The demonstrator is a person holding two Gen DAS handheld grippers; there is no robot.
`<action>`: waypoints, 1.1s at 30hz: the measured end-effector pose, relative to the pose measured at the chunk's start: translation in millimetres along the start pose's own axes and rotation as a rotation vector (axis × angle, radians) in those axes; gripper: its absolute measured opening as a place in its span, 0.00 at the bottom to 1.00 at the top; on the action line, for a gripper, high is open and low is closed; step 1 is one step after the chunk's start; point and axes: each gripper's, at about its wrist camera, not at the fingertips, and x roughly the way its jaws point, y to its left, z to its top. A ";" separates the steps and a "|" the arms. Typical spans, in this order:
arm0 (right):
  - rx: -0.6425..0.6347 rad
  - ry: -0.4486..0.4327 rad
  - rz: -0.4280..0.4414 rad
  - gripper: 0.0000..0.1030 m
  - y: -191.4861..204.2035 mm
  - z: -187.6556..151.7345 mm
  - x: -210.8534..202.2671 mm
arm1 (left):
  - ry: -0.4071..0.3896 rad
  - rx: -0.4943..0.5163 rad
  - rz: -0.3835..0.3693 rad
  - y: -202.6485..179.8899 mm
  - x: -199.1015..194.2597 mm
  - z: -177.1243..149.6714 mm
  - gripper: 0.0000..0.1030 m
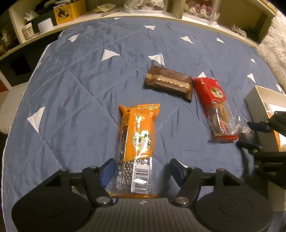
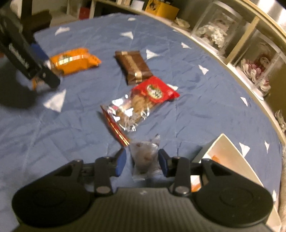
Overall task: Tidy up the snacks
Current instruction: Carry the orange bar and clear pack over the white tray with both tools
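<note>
Nearest in the left wrist view: left gripper (image 1: 142, 172) with jaws apart, astride the barcode end of the orange snack packet (image 1: 136, 141). Left blue pad (image 1: 107, 171) close against the wrapper edge, right pad clearly off it, so no grip; packet flat on the blue quilt (image 1: 71, 100), probably just put there to start a row

Nearest in the right wrist view: right gripper (image 2: 142, 161), jaws also parted, a small clear packet (image 2: 145, 158) with brown pieces lying between the pads. Gaps visible on both sides, so not pinched; whether resting on the quilt or lifted a little, hard to tell because of blur. Just beside this gripper, a white box (image 2: 230, 153) with an orange mark, possibly the place for sorted snacks

Further out: red packet (image 2: 143, 103) with its clear end toward the right gripper, lying flat. Beyond it the brown packet (image 2: 133, 67), its corner touching or nearly touching the red one. Orange packet well apart to the left, so three packets side by side in a loose line, not yet tidy

Farthest: white shelf (image 1: 160, 15) along the quilt edge, with clear containers and a yellow box (image 1: 67, 11); no part of the task, it seems
</note>
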 end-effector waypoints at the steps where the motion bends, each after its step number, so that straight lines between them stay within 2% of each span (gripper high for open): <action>1: -0.011 0.004 -0.011 0.39 1.8 -0.8 1.8 | 0.000 -0.003 0.000 1.4 2.1 1.0 0.66; 4: 0.017 0.003 -0.021 0.32 -2.6 -1.6 3.2 | -0.011 -0.010 0.002 5.4 5.1 4.3 0.66; 11: 0.201 -0.015 0.044 0.31 -19.7 -2.3 -13.5 | -0.019 0.006 -0.002 5.1 7.4 8.5 0.64; 12: 0.222 -0.017 0.051 0.31 -20.8 -2.3 -16.1 | -0.019 0.007 -0.002 4.7 7.2 8.7 0.62; 13: 0.246 -0.021 0.062 0.31 -22.7 -2.1 -19.1 | -0.017 0.009 -0.003 4.4 7.2 8.7 0.55; 15: 0.296 -0.028 0.084 0.30 -27.3 -1.5 -24.2 | -0.014 0.009 0.011 4.1 6.9 8.4 0.47; 19: 0.397 -0.050 0.125 0.30 -33.1 -3.7 -33.5 | -0.014 -0.006 0.014 5.0 4.1 7.1 0.39; 24: 0.505 -0.069 0.170 0.30 -39.0 -8.3 -38.2 | -0.020 -0.064 0.016 5.5 -0.4 3.3 0.38; 28: 0.525 -0.079 0.172 0.30 -35.8 -10.2 -41.5 | -0.045 -0.122 0.014 4.0 -8.7 0.2 0.38; 33: 0.561 -0.111 0.180 0.30 -36.7 -12.8 -55.0 | -0.094 -0.147 0.000 -8.3 -27.2 -4.9 0.38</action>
